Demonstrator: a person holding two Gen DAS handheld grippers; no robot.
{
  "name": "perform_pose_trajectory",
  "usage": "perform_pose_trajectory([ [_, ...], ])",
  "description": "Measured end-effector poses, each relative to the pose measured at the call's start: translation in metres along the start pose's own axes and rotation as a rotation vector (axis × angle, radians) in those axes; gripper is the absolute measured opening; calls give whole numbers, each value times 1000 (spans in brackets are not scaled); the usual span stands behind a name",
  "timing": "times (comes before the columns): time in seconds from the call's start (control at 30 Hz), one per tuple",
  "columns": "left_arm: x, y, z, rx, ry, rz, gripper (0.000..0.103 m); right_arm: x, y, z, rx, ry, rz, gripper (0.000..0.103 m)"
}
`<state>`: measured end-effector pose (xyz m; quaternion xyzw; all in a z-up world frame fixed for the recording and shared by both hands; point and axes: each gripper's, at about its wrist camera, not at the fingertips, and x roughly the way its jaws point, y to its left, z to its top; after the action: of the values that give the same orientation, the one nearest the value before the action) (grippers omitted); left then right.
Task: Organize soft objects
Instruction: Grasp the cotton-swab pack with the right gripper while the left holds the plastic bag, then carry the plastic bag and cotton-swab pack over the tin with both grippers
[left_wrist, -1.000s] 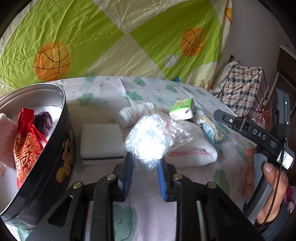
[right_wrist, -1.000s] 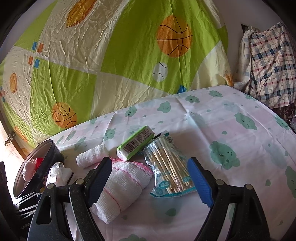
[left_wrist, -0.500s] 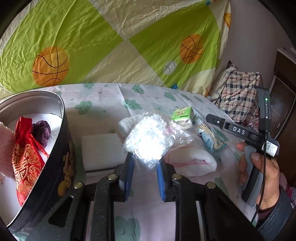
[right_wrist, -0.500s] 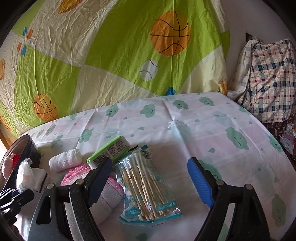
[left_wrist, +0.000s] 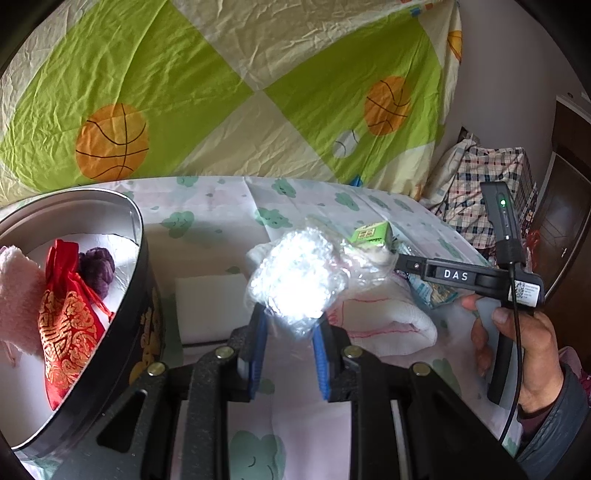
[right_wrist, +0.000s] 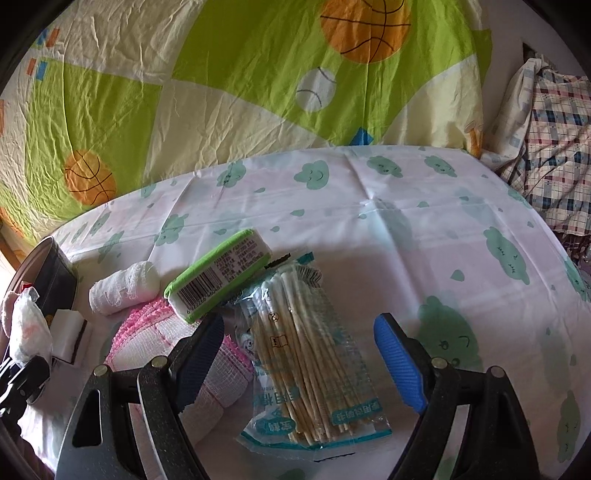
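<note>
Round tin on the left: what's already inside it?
Inside the round tin: a red embroidered pouch, a dark purple item and something pink and fluffy. The near wall hides the rest.

"DAS" in white letters on right gripper (left_wrist: 456, 275) body; barcode on green tissue pack (right_wrist: 218, 275), digits illegible.

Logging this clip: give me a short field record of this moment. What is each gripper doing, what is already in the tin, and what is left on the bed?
left gripper: shut on crumpled clear plastic bag, held beside the tin
right gripper: open, empty, over the cotton swab packet
round tin: holds red embroidered pouch, purple item, pink fluffy item
on the bed: white sponge block, gauze roll, green-edged tissue pack, pink-and-white cloth
</note>
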<state>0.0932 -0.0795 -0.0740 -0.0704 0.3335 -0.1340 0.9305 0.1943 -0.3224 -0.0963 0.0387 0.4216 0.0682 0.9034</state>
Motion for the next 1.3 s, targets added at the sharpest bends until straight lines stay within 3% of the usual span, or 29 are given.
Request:
perform_pose_trajectory([
  [0.07,-2,-1,0,7,-8,6,22,9,0,0,2,48,15,85],
  [0.17,-4,-3,0,19,-21,17,22,10,3,-1,-15,45,6,83],
  [0.27,-6,-5,-1,26,-34,27,22,8,9,-2,-44,36,-2,56],
  [0.5,-9,-7,-1,37,-56,41,22,2,16,-3,-80,9,-9,41],
  [0.87,-14,-7,-3,33,-87,55,22,-25,1,-7,7,-117,-13,39],
  [1.1,-22,-13,-6,63,-130,99,22,-51,-3,-16,49,-246,11,39],
  [1.3,-26,-18,-7,90,-155,126,22,-65,3,-23,48,-303,36,39],
])
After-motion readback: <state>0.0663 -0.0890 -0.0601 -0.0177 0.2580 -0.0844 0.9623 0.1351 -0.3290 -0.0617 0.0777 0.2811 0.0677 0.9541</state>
